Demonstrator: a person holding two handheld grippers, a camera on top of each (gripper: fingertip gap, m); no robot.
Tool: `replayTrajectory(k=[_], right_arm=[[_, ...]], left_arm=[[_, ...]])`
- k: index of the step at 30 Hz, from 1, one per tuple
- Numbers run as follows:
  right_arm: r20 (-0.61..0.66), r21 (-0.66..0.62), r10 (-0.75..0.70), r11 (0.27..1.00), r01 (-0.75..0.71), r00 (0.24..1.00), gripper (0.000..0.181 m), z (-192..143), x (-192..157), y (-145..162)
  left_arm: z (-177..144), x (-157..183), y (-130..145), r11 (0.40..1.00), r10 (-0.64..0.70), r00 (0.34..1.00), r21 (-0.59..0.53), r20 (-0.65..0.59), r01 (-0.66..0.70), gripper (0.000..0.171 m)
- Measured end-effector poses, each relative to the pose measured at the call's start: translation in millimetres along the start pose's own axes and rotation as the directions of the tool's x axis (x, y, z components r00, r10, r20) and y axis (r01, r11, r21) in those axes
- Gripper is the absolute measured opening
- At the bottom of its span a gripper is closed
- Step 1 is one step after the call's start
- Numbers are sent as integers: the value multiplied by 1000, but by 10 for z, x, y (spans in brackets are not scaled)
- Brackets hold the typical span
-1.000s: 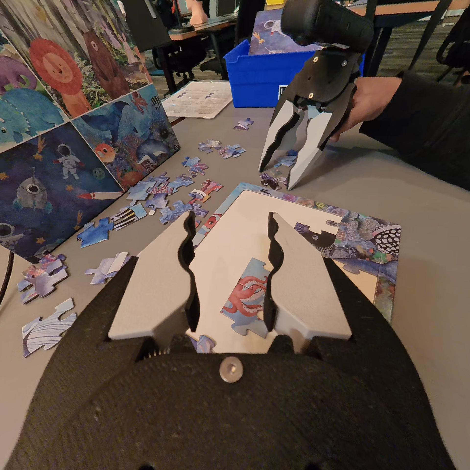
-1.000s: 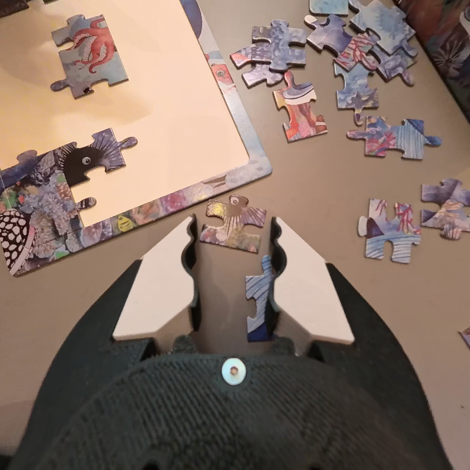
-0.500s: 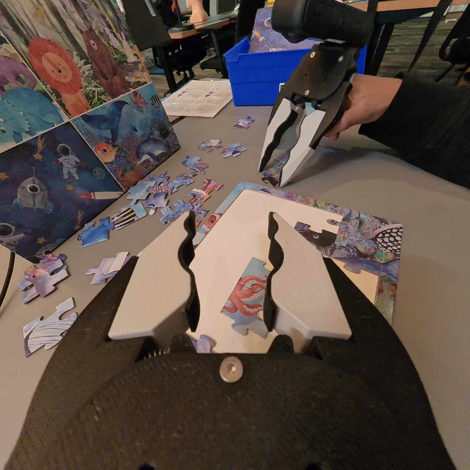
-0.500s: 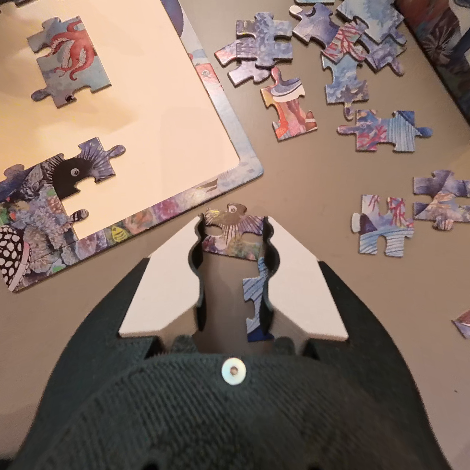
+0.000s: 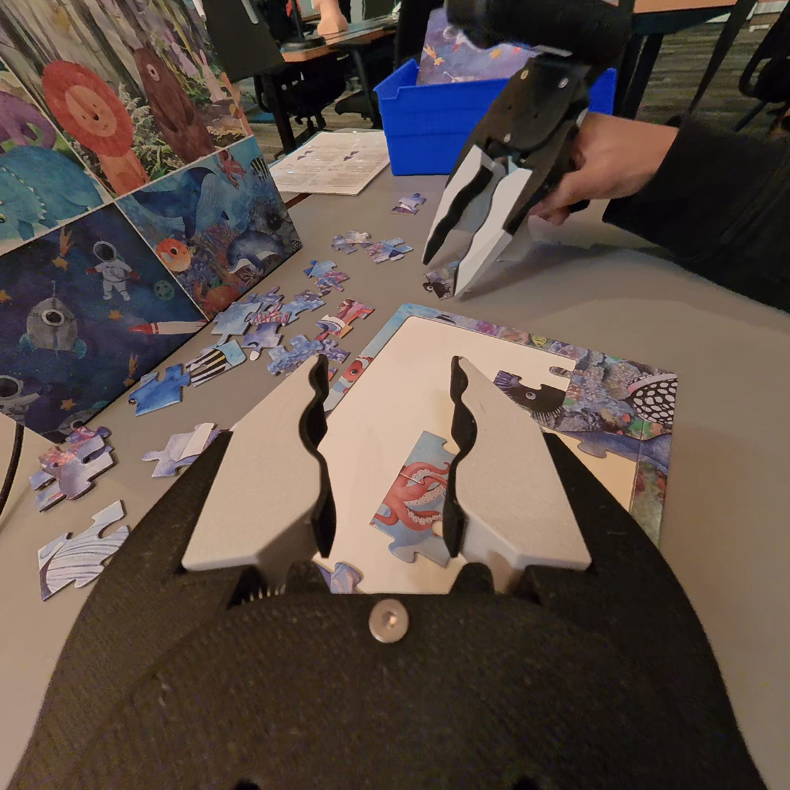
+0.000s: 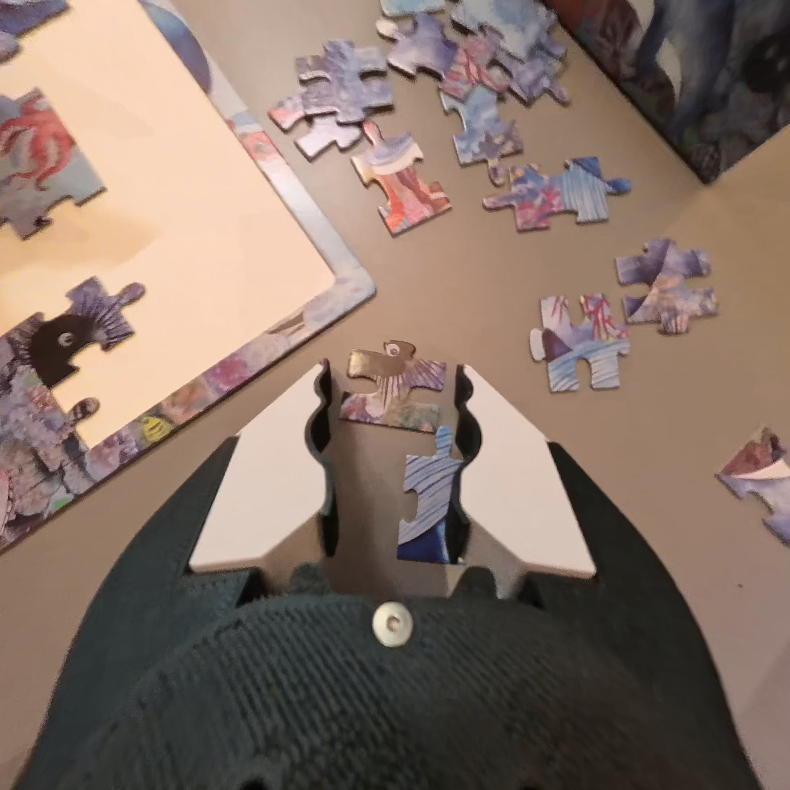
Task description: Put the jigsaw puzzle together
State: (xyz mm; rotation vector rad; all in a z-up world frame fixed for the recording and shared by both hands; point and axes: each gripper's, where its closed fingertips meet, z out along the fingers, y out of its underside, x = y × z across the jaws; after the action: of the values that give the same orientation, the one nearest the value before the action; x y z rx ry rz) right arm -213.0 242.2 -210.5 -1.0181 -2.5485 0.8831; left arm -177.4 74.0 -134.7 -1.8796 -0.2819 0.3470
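Note:
The puzzle tray (image 5: 427, 342) lies on the grey table, its cream base mostly bare. An octopus piece (image 5: 414, 504) sits loose in it, and a joined patch with a black fish (image 5: 598, 406) fills its far right corner. My left gripper (image 5: 387, 363) is open and empty, hovering over the tray above the octopus piece. My right gripper (image 6: 393, 367) is open, its tips on either side of a brown fish piece (image 6: 393, 384) lying on the table just outside the tray's corner (image 6: 342, 295). A small gap shows on each side. A blue striped piece (image 6: 427, 491) lies under its right finger.
Several loose pieces (image 5: 273, 325) are scattered left of the tray, also in the right wrist view (image 6: 470, 128). A picture box (image 5: 128, 213) stands at the left. A blue bin (image 5: 427, 119) and a paper sheet (image 5: 333, 162) are at the back. A person's hand (image 5: 607, 162) holds the right gripper. The blue striped piece (image 6: 427, 491) lies some 6 cm from my right tips, 25 cm from my left tips.
The right gripper came down closer over the brown fish piece, narrowed briefly, and now stands wide again. The piece has stayed on the table. The left gripper has not moved.

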Motion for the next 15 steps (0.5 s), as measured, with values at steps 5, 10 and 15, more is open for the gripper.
replayTrajectory(k=[5,10,15], right_arm=[[-55,-90,83,992,-87,995,57,47,4,48],[-84,-124,111,985,-121,990,44,65,-57,15],[-66,-115,98,988,-105,993,44,60,-56,21]], left_arm=[[5,-9,9,1000,4,1000,-4,5,-4,56],[12,-8,15,1000,7,1000,-8,6,-7,56],[14,-11,20,1000,11,1000,-11,9,-11,56]])
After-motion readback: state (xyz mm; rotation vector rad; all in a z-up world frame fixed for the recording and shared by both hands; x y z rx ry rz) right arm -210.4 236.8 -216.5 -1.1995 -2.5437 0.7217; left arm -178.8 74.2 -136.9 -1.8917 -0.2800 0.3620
